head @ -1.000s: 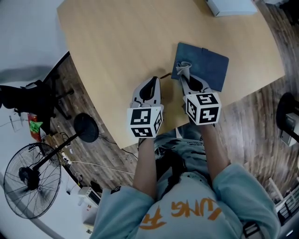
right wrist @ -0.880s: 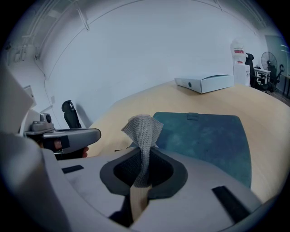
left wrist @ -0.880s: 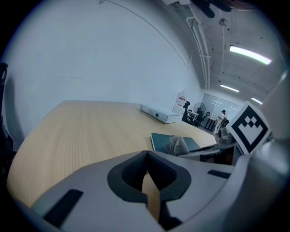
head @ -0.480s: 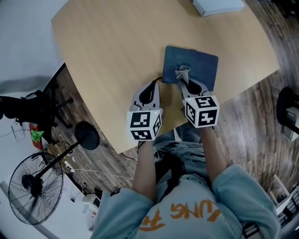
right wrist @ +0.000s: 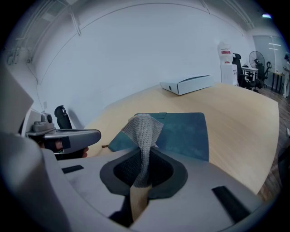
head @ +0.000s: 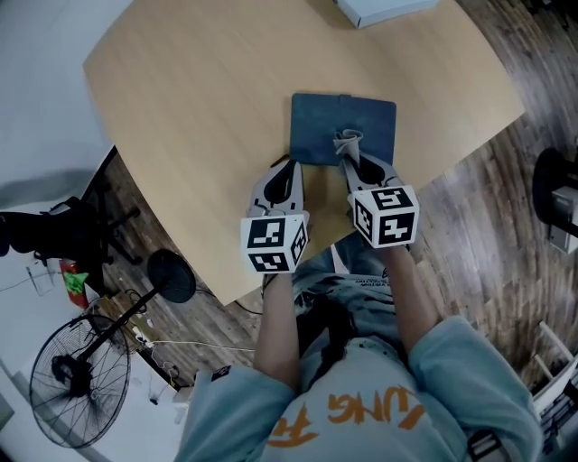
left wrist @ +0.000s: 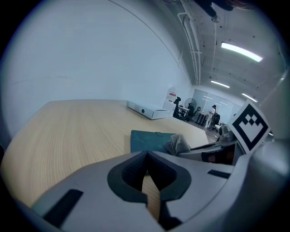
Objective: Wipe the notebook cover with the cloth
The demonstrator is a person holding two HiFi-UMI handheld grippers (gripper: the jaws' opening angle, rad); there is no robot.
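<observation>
Head view: notebook (head: 318, 122) on pale wooden table (head: 199, 108), plank floor (head: 479, 239)

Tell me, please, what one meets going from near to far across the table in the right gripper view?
cloth pinched in the jaws → notebook → white box near the far table edge

Free room on the surface (head: 181, 108).
Bare wood lies ahead-left of the left claw (head: 291, 170); beyond the right claw (head: 349, 155), the flat notebook (head: 370, 122), then a distant white box (head: 384, 9).
</observation>
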